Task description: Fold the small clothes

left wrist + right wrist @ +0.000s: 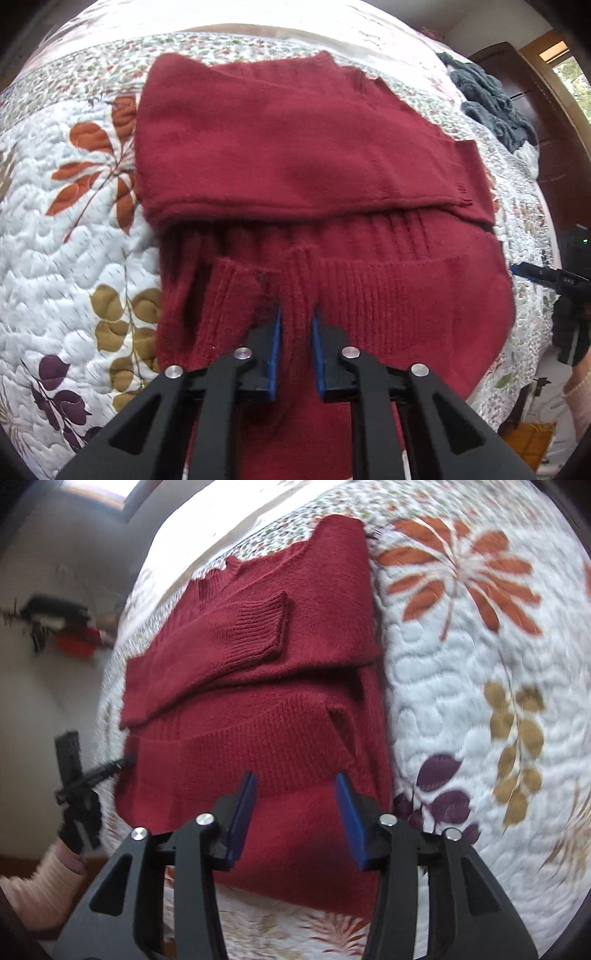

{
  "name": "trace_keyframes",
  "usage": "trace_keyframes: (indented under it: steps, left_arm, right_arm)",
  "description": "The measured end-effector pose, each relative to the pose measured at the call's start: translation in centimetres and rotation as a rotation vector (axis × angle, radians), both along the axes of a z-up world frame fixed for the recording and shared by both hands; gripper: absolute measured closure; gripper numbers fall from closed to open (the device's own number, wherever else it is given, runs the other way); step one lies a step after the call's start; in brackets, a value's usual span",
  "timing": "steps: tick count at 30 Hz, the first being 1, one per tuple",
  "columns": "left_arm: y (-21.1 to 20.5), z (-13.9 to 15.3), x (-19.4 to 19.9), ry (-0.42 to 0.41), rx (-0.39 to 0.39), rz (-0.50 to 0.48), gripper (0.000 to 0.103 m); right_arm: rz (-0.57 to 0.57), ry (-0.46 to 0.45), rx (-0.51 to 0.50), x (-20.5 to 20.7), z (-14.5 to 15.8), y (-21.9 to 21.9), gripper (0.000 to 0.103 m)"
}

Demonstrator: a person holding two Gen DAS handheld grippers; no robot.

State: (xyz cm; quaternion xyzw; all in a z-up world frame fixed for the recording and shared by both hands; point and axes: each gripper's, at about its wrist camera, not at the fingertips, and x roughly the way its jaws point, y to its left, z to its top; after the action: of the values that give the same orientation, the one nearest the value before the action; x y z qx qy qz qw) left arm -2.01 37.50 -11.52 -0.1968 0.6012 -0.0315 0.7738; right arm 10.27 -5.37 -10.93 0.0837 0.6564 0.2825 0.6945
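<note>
The bed (74,229), covered in a white quilt printed with leaves, carries a dark red sweater (295,147) lying across its middle. The sweater is already partly folded: a sleeve is laid across the chest with its ribbed cuff (258,624) on top, and the near part, with the ribbed band, lies nearest the grippers. A grey-blue garment (487,103) sits in a heap at the far edge of the bed, well apart from the sweater.

The step in hand looks like the lengthwise fold, bringing the near part over the part with the sleeves. That calls for both near corners to be held and lifted together, then carried forward evenly so the edge lands straight.

The left gripper (297,314) points forward over the near edge, its fingers pinched close on a raised ridge of the ribbed knit. The right gripper (295,779) hovers low above the sweater's near part, fingers spread wide and holding nothing; it would need to clamp the cloth first.
</note>
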Motion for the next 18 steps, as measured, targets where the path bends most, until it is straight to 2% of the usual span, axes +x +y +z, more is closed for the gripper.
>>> trace_keyframes:
  steps: [3,7,12,14,16,18]
  left_arm:
    - [0.4,-0.4,0.3,0.004,-0.008,0.023,0.086]
    - [0.4,-0.6,0.9,0.007,-0.024,0.024,0.074]
    - [0.2,-0.6,1.0,0.009,-0.006,0.002,0.071]
    - [0.2,0.1,0.8,-0.004,0.015,0.002,0.071]
    - [0.0,1.2,0.5,-0.032,0.077,-0.006,0.068]
    - [0.0,1.7,0.3,-0.050,0.096,-0.019,0.063]
  right_arm:
    - [0.071,-0.039,-0.043,0.8,-0.2,1.4,0.057]
    - [0.127,-0.064,-0.090,2.2,-1.6,2.8,0.053]
    - [0.192,-0.079,-0.171,3.2,-3.2,3.9,0.054]
    - [0.210,-0.095,-0.181,3.1,-2.9,4.0,0.054]
    - [0.224,-0.119,-0.170,3.1,-2.1,4.0,0.053]
    - [0.245,-0.150,-0.174,3.0,-1.4,4.1,0.046]
